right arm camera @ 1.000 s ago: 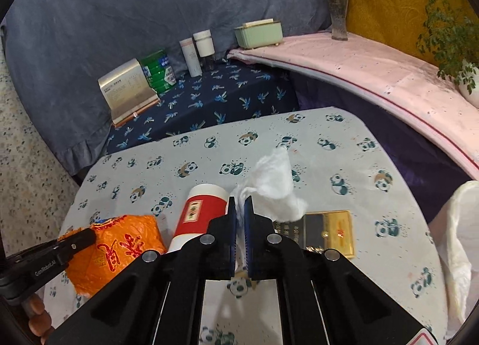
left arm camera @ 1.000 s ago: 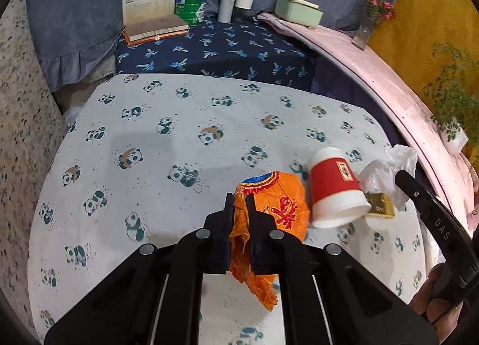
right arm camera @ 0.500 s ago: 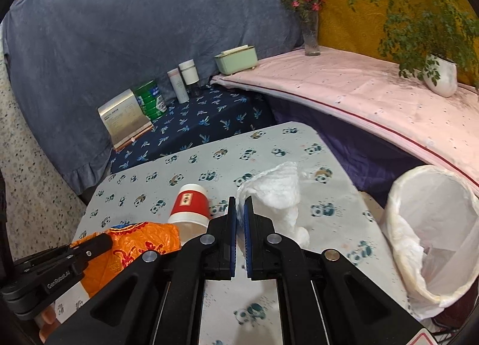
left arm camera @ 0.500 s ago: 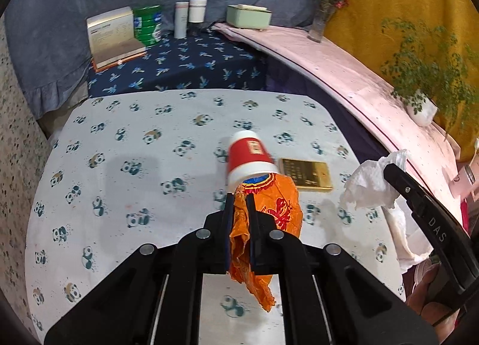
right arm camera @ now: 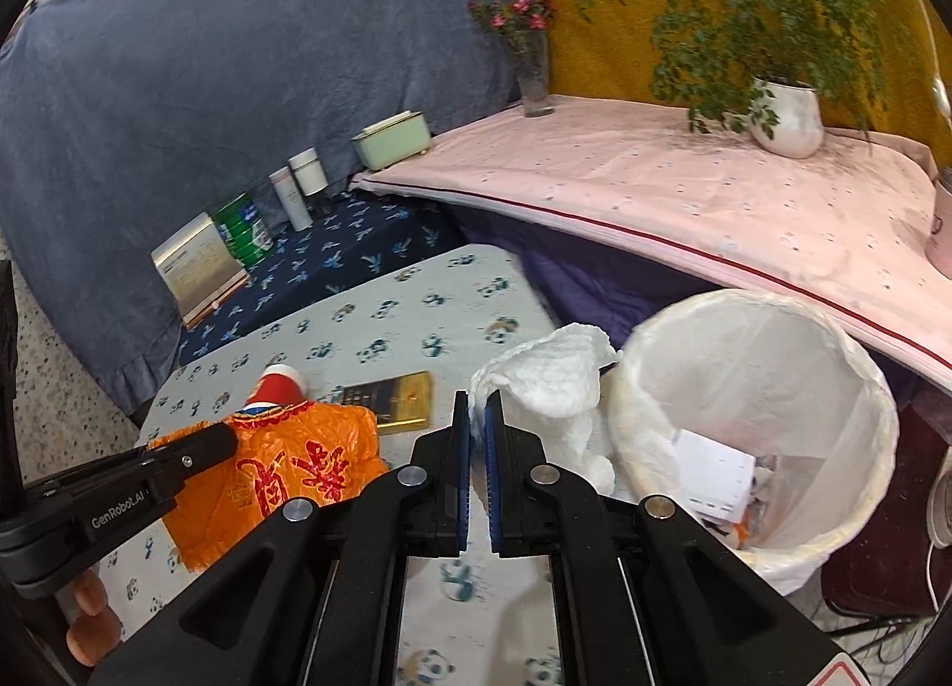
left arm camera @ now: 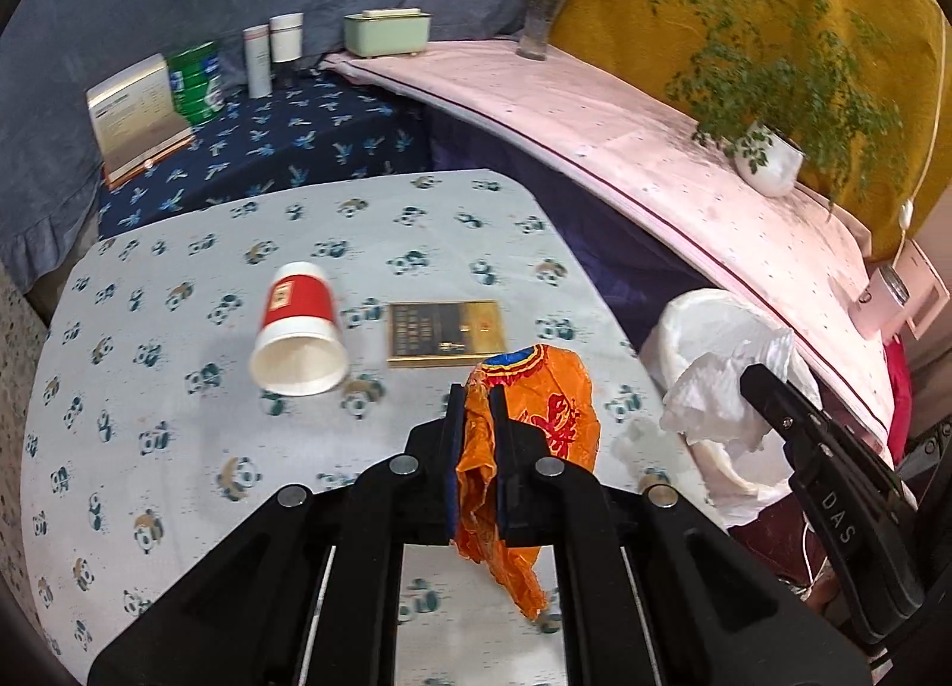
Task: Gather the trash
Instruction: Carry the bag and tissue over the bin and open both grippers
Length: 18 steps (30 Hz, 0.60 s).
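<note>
Desk: we count one red cup, one gold box.
Left tool: clamped on our orange wrapper.
Right tool: pinching one white tissue, beside one lined bin.

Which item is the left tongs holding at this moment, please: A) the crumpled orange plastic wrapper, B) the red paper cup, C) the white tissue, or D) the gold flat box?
A: the left tongs are shut on the crumpled orange plastic wrapper, while the red paper cup and gold flat box lie on the panda-print tablecloth.
</note>
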### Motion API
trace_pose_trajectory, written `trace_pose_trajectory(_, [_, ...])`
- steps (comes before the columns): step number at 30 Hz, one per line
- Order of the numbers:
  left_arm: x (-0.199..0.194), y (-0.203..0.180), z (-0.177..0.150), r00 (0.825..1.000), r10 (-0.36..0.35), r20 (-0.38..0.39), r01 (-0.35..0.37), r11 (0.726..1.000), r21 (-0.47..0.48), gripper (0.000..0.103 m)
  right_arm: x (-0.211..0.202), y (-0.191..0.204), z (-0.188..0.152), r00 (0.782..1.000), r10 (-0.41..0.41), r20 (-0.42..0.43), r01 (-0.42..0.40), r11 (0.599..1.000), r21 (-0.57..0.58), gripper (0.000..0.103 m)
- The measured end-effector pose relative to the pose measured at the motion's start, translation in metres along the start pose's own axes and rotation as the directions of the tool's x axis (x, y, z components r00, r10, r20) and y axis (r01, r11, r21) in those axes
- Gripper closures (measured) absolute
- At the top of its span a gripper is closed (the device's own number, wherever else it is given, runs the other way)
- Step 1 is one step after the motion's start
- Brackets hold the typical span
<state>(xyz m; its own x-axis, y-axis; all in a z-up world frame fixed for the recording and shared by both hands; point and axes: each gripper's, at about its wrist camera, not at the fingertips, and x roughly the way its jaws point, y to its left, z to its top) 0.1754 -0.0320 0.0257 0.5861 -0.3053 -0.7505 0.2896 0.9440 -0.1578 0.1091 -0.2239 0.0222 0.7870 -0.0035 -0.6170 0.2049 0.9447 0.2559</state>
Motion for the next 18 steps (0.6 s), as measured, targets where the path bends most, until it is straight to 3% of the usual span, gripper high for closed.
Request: trace_pose_trajectory(18, [0.04,-0.144,0.018,0.993,-0.107,-0.046,0.114,0.978,0.174,0.095,-0.024,-0.117,-0.01,0.994,-0.112,0.001,0.111,0.985,0.129,0.098])
